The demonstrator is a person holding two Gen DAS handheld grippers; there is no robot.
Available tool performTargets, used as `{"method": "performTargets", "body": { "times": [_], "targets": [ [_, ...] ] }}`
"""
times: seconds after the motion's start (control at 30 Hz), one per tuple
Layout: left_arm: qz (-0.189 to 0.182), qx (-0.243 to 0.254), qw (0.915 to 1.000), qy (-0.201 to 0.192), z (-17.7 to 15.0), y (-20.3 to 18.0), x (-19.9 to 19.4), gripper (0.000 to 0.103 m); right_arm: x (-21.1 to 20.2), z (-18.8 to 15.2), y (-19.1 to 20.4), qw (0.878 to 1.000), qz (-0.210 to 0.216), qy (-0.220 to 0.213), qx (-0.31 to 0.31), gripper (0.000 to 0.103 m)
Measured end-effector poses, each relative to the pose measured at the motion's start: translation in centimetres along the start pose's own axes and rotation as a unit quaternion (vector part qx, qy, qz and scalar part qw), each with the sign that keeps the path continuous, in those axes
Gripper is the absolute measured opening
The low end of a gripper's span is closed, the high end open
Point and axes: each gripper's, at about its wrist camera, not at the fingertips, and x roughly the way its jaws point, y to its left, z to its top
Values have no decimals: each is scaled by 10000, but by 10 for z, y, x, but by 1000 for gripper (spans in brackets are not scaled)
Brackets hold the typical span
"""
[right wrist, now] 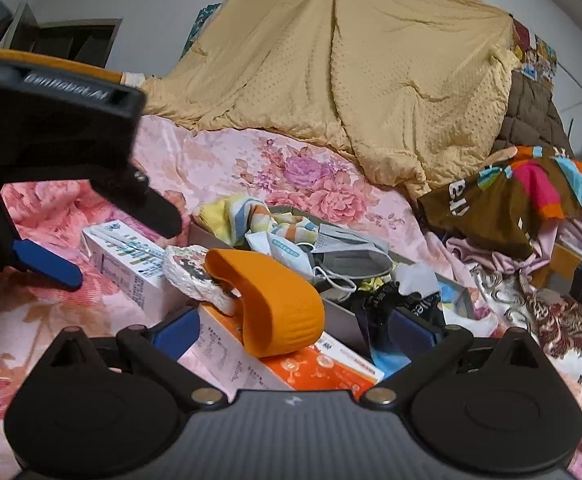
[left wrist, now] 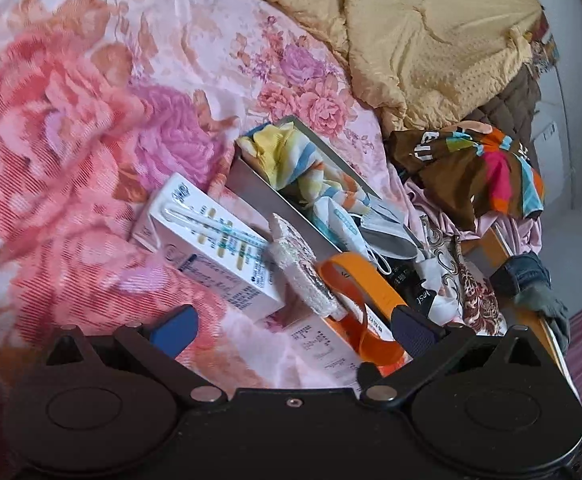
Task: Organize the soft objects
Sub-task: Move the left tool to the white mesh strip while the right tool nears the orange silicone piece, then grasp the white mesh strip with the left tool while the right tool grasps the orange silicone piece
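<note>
I hold both sets of fingers over a bed covered in a pink floral bedsheet (right wrist: 219, 160). My left gripper (left wrist: 293, 326) has its blue-padded fingers spread wide with nothing between them, hovering above the white carton with a straw taped to it (left wrist: 211, 252). My right gripper (right wrist: 295, 330) is spread just as wide and also empty; the curved orange silicone band (right wrist: 267, 300) lies between and just beyond its tips, resting on the orange-and-white box (right wrist: 323, 368).

The grey open box (left wrist: 259, 188) on the sheet already holds soft things: a yellow, blue and orange striped cloth (left wrist: 291, 160) at its far end, and a grey face mask (right wrist: 351, 256) lying with a white mask packet in the middle. I judge that part to be done.

A good deal is left, I think. The brown garment with bright coloured stripes (right wrist: 503, 200) lies loose to the right, well apart from the box, with a patterned brown-and-cream cloth (right wrist: 539, 312) nearer me. A big mustard-yellow quilt (right wrist: 351, 64) is heaped at the back. The round white knitted pad (right wrist: 195, 276) leans against the white carton, outside the box.
</note>
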Motion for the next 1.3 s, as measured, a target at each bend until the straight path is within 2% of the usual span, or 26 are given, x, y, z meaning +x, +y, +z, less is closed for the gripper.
{"method": "performTargets", "body": {
  "times": [0.17, 0.23, 0.37, 0.43, 0.67, 0.93, 1.1, 1.3],
  "targets": [
    [-9, -221, 9997, -91, 2, -5, 11, 100, 14, 1, -1, 9999, -61, 74, -84, 97],
    [33, -160, 9998, -113, 4, -8, 16, 93, 19, 0, -1, 9998, -95, 105, -100, 94],
    [37, -186, 9998, -12, 7, -10, 25, 89, 26, 1, -2, 9998, -118, 120, -104, 92],
    [36, -184, 9998, 24, 8, -12, 29, 82, 28, 1, -2, 9997, -128, 108, -155, 90],
    [154, -487, 9984, 245, 10, -11, 48, 81, 33, 2, 4, 9987, -161, 44, -488, 83],
    [233, -874, 9957, 219, 9, -8, 51, 73, 38, 1, 11, 9974, -67, 119, -704, 58],
    [262, -1198, 9922, 205, 10, -4, 49, 67, 38, 1, 11, 9978, -21, 172, -632, 55],
    [209, -1271, 9915, 198, 11, -7, 44, 64, 39, 2, 6, 9985, 19, 237, -488, 54]
  ]
}}
